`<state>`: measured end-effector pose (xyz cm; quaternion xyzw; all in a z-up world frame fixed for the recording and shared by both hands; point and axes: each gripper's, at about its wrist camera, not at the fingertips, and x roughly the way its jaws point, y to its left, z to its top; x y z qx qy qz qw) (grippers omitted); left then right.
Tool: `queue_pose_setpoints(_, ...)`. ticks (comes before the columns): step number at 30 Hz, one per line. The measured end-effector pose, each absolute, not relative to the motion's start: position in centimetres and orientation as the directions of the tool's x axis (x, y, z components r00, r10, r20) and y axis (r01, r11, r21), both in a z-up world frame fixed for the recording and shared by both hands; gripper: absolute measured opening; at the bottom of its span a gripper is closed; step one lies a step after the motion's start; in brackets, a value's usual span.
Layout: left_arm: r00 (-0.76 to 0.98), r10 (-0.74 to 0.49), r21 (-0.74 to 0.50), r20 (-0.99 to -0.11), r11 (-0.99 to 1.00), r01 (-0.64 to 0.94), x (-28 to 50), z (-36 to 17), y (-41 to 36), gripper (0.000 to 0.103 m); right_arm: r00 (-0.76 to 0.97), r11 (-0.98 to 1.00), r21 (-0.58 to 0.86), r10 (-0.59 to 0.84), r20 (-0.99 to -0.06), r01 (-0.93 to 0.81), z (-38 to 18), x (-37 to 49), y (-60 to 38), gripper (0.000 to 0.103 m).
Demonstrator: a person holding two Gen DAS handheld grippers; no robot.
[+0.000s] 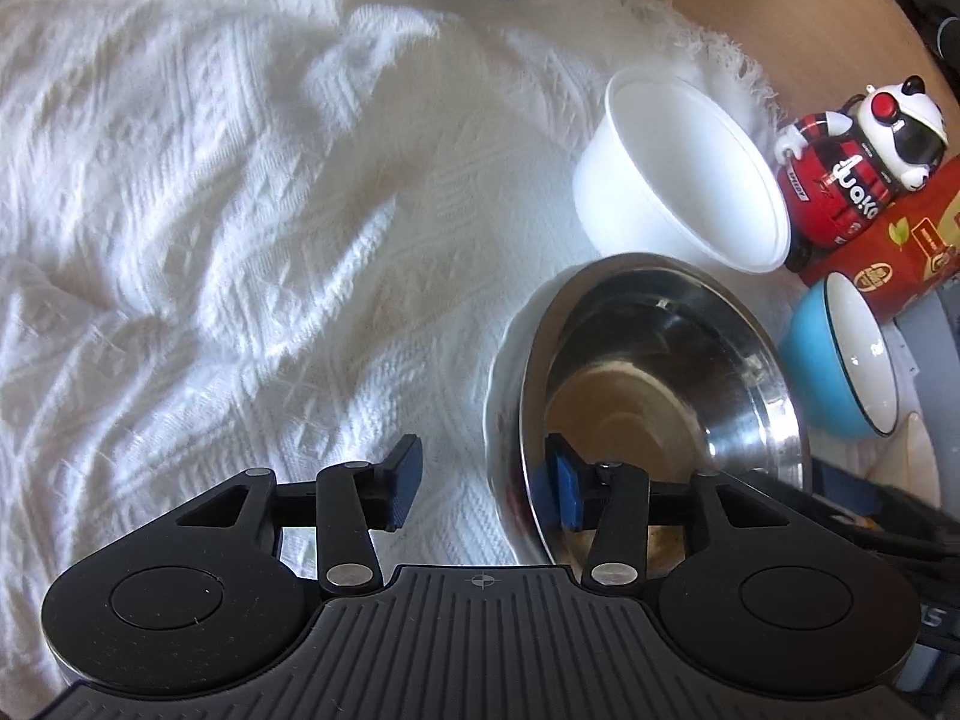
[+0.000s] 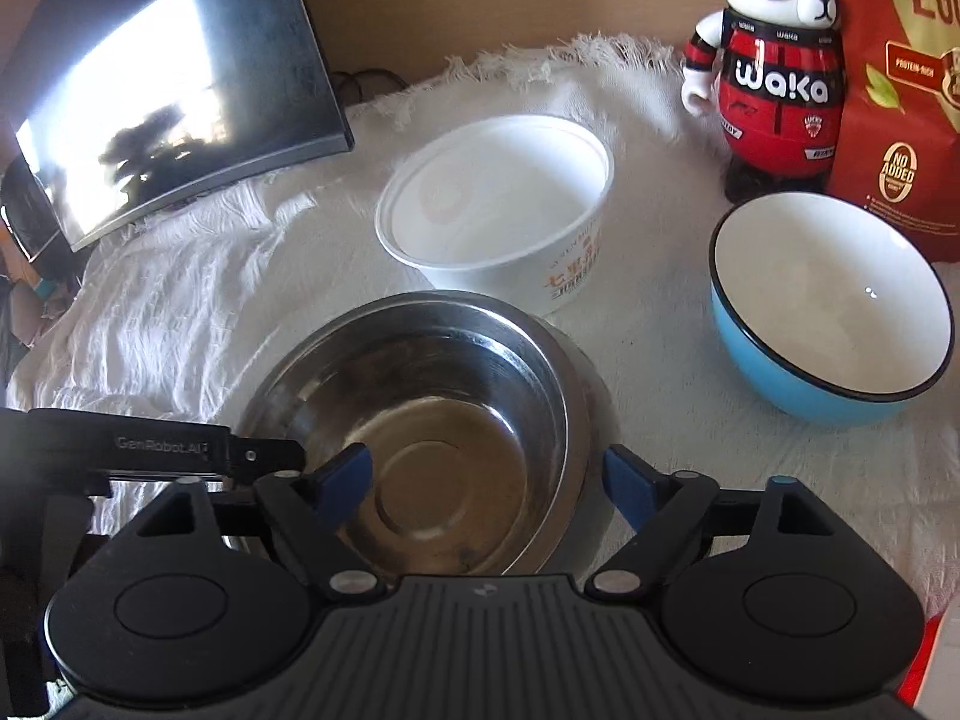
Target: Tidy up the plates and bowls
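Observation:
A steel bowl (image 2: 432, 420) rests inside a white plate (image 2: 591, 402) on the white cloth. A white paper bowl (image 2: 498, 204) stands behind it and a blue bowl with a white inside (image 2: 834, 306) to its right. My left gripper (image 1: 486, 492) is open; its jaws straddle the near rim of the steel bowl (image 1: 648, 384) and the white plate (image 1: 501, 414), which sit at the right. My right gripper (image 2: 480, 480) is open, its jaws wide apart just above the near side of the steel bowl. The white bowl (image 1: 678, 174) and blue bowl (image 1: 840, 360) also show in the left wrist view.
A red and black bear figure (image 2: 774, 60) and a red food bag (image 2: 900, 90) stand at the back right. A dark monitor (image 2: 168, 90) stands at the back left. The rumpled white cloth (image 1: 210, 210) covers the table.

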<state>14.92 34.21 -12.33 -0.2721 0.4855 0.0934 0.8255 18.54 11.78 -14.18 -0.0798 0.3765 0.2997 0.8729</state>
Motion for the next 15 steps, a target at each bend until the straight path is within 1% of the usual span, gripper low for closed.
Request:
queue_pose_setpoints(1,0.508,-0.121,-0.368,-0.853,0.83,-0.42,15.0,-12.6,34.3,0.049,0.529,0.815,0.09,0.451,-0.718,-0.573,-14.5,18.9,11.8,0.087)
queue_pose_setpoints(2,0.507,-0.128,-0.374,-0.853,0.827,-0.42,15.1,-12.7,34.4,0.049,0.527,0.826,0.095,0.439,-0.728,-0.556,-14.8,19.3,11.8,0.089)
queue_pose_setpoints(5,0.502,-0.133,-0.376,-0.855,0.825,-0.421,15.6,-13.0,34.6,0.047,0.492,0.843,0.144,0.431,-0.757,-0.518,-15.7,20.6,11.7,0.089)
queue_pose_setpoints(9,0.509,-0.153,-0.394,-0.847,0.823,-0.409,17.0,-13.3,34.8,0.047,0.483,0.862,0.165,0.415,-0.77,-0.479,-16.7,22.2,11.6,0.089)
queue_pose_setpoints(10,0.509,-0.163,-0.403,-0.845,0.82,-0.406,17.3,-13.4,34.8,0.045,0.472,0.861,0.177,0.42,-0.775,-0.476,-16.9,22.5,11.6,0.089)
queue_pose_setpoints(11,0.509,-0.179,-0.415,-0.842,0.817,-0.4,17.7,-13.5,34.7,0.042,0.45,0.854,0.198,0.435,-0.78,-0.481,-17.1,22.9,11.6,0.089)
queue_pose_setpoints(12,0.506,-0.197,-0.428,-0.84,0.814,-0.393,18.0,-13.6,34.6,0.04,0.425,0.844,0.222,0.452,-0.784,-0.487,-17.2,23.2,11.7,0.085)
queue_pose_setpoints(13,0.497,-0.195,-0.42,-0.846,0.818,-0.394,18.2,-13.7,34.4,0.039,0.404,0.834,0.244,0.47,-0.785,-0.496,-17.2,23.3,11.8,0.078)
queue_pose_setpoints(14,0.494,-0.184,-0.408,-0.85,0.824,-0.393,18.3,-13.7,34.2,0.039,0.393,0.825,0.25,0.479,-0.785,-0.506,-17.1,23.2,12.0,0.076)
queue_pose_setpoints(15,0.489,-0.181,-0.4,-0.853,0.829,-0.391,18.5,-13.7,34.1,0.039,0.395,0.827,0.236,0.47,-0.789,-0.511,-17.1,23.1,12.1,0.076)
